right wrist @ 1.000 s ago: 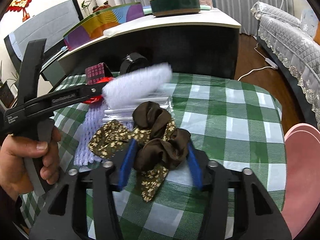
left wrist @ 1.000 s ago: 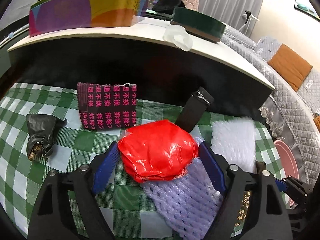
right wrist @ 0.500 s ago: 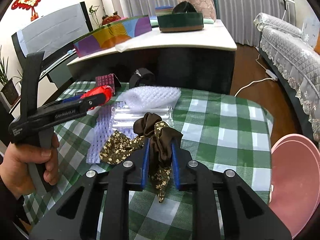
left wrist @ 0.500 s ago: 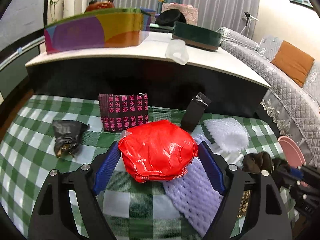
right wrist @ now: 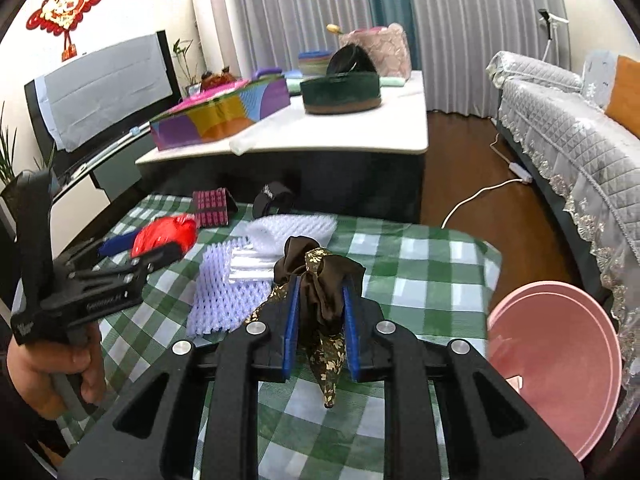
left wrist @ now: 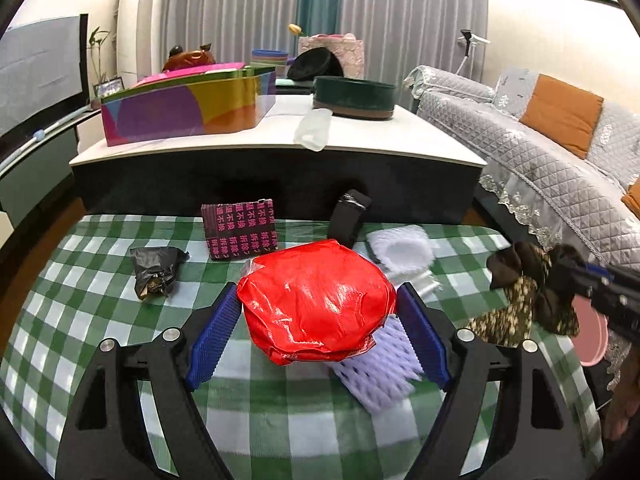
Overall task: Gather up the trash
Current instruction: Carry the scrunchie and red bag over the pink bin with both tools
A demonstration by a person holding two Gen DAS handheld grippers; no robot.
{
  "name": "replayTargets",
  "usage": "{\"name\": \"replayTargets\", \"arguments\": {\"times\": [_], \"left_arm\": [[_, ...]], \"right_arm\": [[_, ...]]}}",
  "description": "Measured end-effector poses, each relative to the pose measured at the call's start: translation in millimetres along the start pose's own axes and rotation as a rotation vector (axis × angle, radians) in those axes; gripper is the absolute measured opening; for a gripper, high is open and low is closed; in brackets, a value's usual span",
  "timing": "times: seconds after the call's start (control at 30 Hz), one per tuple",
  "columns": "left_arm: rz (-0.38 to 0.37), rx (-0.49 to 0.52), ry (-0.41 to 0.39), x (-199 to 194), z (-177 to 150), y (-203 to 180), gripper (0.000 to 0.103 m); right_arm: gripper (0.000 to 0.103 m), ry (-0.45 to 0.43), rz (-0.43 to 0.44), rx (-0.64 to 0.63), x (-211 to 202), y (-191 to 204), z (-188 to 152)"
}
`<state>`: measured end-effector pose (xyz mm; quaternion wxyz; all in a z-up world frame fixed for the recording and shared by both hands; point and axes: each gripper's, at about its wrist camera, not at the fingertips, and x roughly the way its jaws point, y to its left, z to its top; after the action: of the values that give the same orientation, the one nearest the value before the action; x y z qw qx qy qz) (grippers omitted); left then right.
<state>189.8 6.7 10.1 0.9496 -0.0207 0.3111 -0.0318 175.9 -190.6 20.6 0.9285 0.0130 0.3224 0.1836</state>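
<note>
My left gripper [left wrist: 318, 308] is shut on a red plastic bag [left wrist: 316, 300] and holds it above the green checked tablecloth [left wrist: 80, 320]; it shows from the side in the right wrist view [right wrist: 168, 236]. My right gripper [right wrist: 319, 292] is shut on a brown floral fabric scrunchie [right wrist: 320, 292], lifted off the table; it also shows in the left wrist view [left wrist: 528, 292]. On the cloth lie a purple foam net [right wrist: 224, 292], a white foam net [right wrist: 292, 228], a clear plastic bag [right wrist: 248, 268], a crumpled black wrapper [left wrist: 156, 272], a black-and-pink box [left wrist: 240, 228] and a black strap roll [left wrist: 350, 216].
A pink basin [right wrist: 556, 360] sits beside the table at the right. Behind the table stands a white-topped counter [left wrist: 384, 136] with a colourful box [left wrist: 184, 108] and a dark green round tin [left wrist: 354, 96]. A grey sofa [left wrist: 540, 152] lies to the right.
My right gripper closed on the scrunchie and lifted it off the table. My left gripper rose and drew back with the red bag held.
</note>
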Motion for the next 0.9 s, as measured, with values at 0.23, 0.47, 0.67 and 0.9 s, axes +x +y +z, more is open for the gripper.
{"name": "replayTargets", "arguments": {"times": [0.23, 0.47, 0.67, 0.9], "left_arm": [[-0.025, 0.005, -0.003, -25, -11, -9, 0.077], [-0.041, 0.010, -0.027, -43, -18, -20, 0.077], [-0.066, 0.017, -0.034, -51, -20, -31, 0.077], [-0.076, 0.055, -0.064, -58, -16, -47, 0.076]], "right_arm": [[0.020, -0.043, -0.026, 0.038, -32, -8, 0], [0.020, -0.063, -0.067, 0.079, -58, -22, -5], [0.020, -0.084, -0.102, 0.102, -80, -35, -6], [0.020, -0.086, -0.146, 0.093, -101, -48, 4]]}}
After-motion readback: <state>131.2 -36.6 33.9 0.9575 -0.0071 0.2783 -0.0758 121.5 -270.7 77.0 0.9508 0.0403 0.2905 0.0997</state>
